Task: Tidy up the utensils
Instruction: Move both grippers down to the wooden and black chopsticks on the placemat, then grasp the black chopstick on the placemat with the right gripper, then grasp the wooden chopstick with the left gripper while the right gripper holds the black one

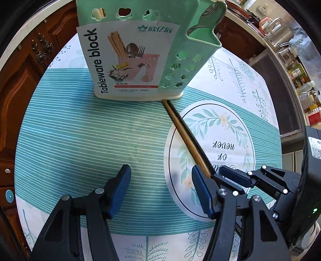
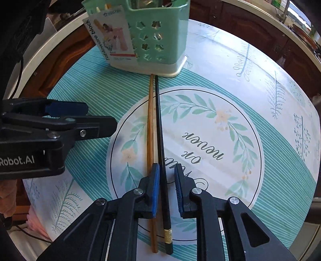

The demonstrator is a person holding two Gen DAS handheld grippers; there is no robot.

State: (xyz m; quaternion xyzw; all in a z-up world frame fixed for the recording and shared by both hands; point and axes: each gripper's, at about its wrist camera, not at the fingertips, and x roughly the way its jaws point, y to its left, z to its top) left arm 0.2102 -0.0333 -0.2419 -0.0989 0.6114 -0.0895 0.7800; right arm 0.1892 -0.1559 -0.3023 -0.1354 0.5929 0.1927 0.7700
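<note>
A black chopstick (image 2: pixel 160 128) and a wooden chopstick (image 2: pixel 150 120) lie side by side on the tablecloth, their far tips at the base of a green utensil holder (image 2: pixel 160 36). My right gripper (image 2: pixel 167 188) points down over them. The black chopstick lies between its pads against the left one, with a gap to the right one. The wooden chopstick lies just outside the left pad. My left gripper (image 1: pixel 160 188) stands open over the striped cloth with nothing between its pads, right beside the chopsticks (image 1: pixel 186 138) and the right gripper (image 1: pixel 218 173). A spoon (image 1: pixel 210 16) sits in the holder (image 1: pixel 180 66).
The round table (image 1: pixel 80 130) wears a teal striped cloth with a leaf wreath print. Dark wooden cabinets (image 1: pixel 22 84) ring the far side. A counter with jars and bottles (image 1: pixel 301 80) runs along the right. A hand (image 2: pixel 8 198) shows at the lower left.
</note>
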